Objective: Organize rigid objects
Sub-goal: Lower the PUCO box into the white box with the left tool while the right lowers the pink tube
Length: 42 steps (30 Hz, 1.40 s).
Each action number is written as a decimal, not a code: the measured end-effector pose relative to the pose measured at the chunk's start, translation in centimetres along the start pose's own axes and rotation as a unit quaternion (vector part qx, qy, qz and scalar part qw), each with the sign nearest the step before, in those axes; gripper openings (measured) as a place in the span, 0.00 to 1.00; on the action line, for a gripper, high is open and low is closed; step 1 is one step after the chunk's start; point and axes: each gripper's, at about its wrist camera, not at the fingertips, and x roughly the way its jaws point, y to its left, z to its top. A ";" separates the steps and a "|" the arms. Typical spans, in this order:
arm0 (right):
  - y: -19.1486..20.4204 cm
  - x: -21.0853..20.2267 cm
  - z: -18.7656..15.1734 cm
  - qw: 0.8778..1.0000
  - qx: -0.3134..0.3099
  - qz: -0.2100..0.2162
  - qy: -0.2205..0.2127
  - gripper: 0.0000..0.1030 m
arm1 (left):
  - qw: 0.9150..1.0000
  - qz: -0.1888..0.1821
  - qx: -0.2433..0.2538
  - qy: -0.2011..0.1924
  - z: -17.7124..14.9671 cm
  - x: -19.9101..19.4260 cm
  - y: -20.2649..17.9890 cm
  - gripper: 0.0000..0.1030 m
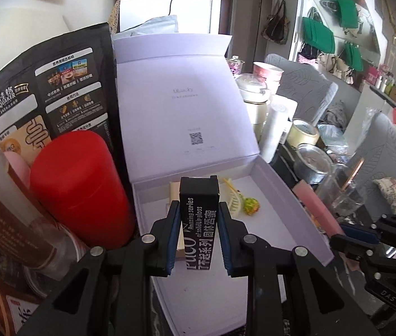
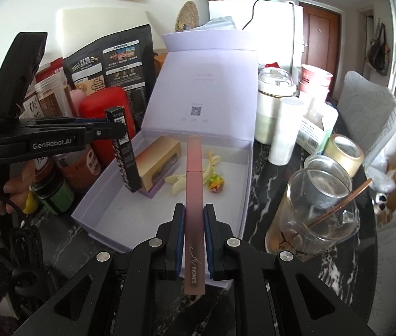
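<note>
Lilac box point(image 2: 108, 196) holds gold carton point(image 2: 158, 156), hair clips point(image 2: 178, 180); hand-held grippers clamp black carton point(image 1: 199, 224), pink tube point(image 2: 195, 196).

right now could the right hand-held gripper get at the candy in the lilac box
Probably not yet. The right hand-held gripper is shut on a pink tube, so its jaws are taken. The candy lies uncovered in the open lilac box, with yellow clips beside it, so the way looks free otherwise.
</note>
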 end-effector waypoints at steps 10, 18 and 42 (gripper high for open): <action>-1.2 1.5 0.0 1.000 0.007 0.002 0.011 0.13 | 1.000 0.017 0.021 -0.004 2.1 2.5 -0.4 0.25; -2.2 3.5 0.2 1.000 0.019 0.003 0.025 0.13 | 1.000 0.018 0.013 0.005 2.9 5.5 -0.1 0.25; -2.1 8.9 2.8 0.998 0.007 -0.040 0.049 0.13 | 0.998 0.059 -0.014 0.019 2.2 8.2 2.0 0.25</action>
